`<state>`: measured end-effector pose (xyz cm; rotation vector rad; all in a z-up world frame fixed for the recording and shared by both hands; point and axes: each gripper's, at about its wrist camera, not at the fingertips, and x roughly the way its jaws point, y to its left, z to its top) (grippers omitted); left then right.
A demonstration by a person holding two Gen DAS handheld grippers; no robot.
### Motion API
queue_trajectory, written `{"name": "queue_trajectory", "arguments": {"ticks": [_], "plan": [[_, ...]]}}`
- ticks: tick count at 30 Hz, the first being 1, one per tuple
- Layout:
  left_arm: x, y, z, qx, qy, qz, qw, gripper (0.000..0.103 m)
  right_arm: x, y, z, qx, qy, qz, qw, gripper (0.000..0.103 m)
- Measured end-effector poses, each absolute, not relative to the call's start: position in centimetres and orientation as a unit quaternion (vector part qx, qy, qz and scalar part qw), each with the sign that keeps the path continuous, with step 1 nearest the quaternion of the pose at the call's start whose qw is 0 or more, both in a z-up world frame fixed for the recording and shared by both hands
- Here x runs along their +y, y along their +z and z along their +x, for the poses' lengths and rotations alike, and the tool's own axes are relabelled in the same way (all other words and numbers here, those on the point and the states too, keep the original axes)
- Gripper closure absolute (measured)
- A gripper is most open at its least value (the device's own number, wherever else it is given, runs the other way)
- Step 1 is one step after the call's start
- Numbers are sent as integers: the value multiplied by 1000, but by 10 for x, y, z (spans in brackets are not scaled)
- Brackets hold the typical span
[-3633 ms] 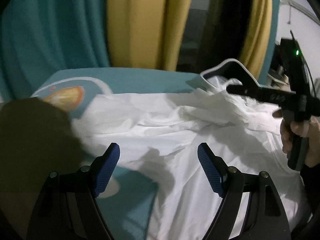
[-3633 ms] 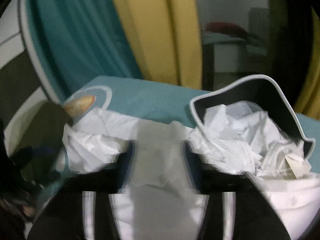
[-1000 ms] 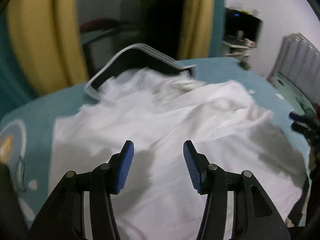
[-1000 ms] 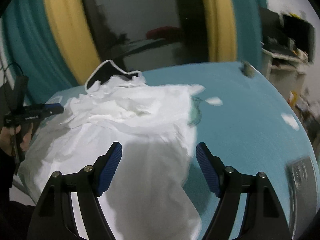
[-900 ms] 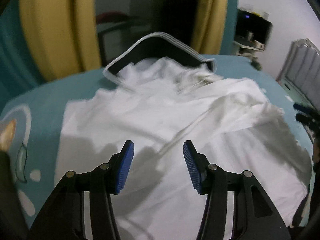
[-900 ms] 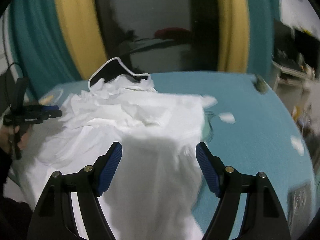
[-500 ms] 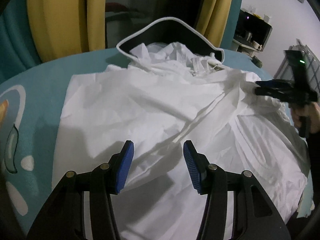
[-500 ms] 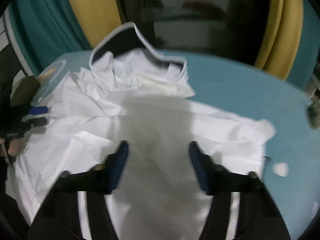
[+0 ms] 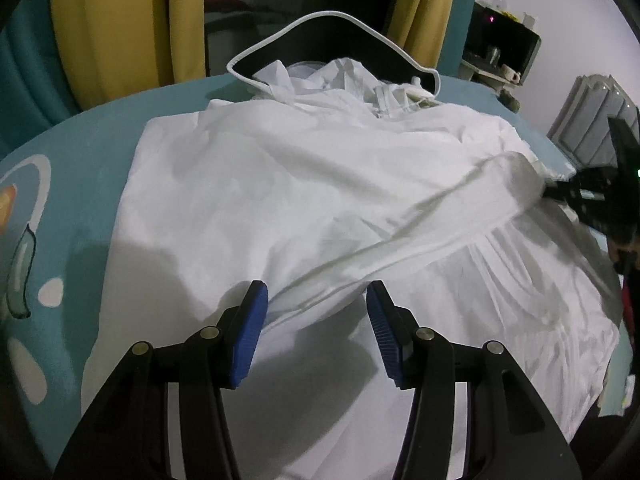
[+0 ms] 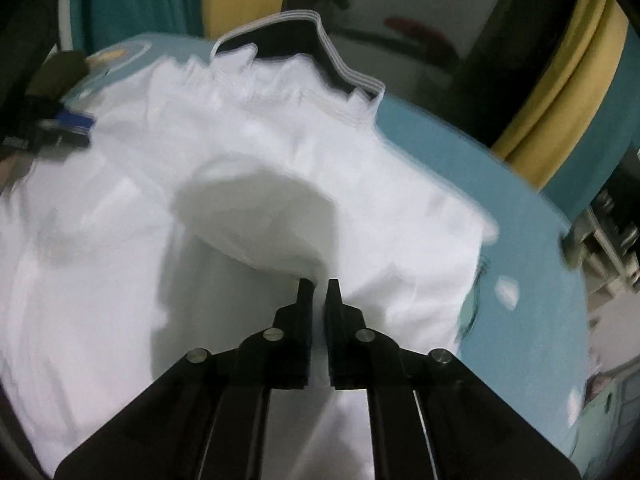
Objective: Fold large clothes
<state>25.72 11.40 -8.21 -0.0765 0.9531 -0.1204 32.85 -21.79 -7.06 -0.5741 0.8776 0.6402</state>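
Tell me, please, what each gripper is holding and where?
The right gripper has just closed on the white garment at a raised fold; the left gripper is open, holding nothing.

Right tongs (image 10: 319, 286) just closing, pinching white garment (image 10: 360, 184), teal bedspread (image 10: 520, 248)

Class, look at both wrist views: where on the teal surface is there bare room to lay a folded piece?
Bare teal surface lies left of the white garment, up to the cartoon print, and in the right wrist view right of it. The far middle is crowded by the black basket stuffed with white cloth.
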Motion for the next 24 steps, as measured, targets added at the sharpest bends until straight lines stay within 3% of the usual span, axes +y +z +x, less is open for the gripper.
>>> {"name": "queue_trajectory", "arguments": {"ticks": [2,4,6,14,15,17,18,19,21,22,23,24], "plan": [[113,-81,253,462,-57,-33,884,49,-233,-75,318,420,297,-254,819,84],[114,-78,250,462,-56,-27,885,49,-248,-72,312,429,309,-225,818,53],[116,-73,250,458,-51,-19,887,49,-257,-69,311,437,314,-195,820,40],[146,-49,277,427,-10,-11,904,49,-275,-39,343,407,333,-75,847,40],[150,-50,283,428,-5,-17,903,49,-267,-43,351,413,331,-78,845,41],[157,-55,296,433,6,-27,901,49,-252,-58,368,443,329,-85,830,65],[159,-58,300,433,6,-30,901,49,-248,-67,373,456,327,-91,823,92],[161,-62,305,436,5,-31,899,49,-244,-75,375,464,318,-106,820,102],[166,-71,310,441,7,-33,897,66,-239,-72,372,455,319,-122,822,102],[168,-74,312,444,6,-31,896,94,-236,-63,368,442,319,-133,828,102],[170,-77,312,446,4,-29,895,101,-233,-56,365,429,315,-142,835,102],[172,-78,312,442,7,-28,896,101,-232,-49,363,417,311,-151,841,102]]}}
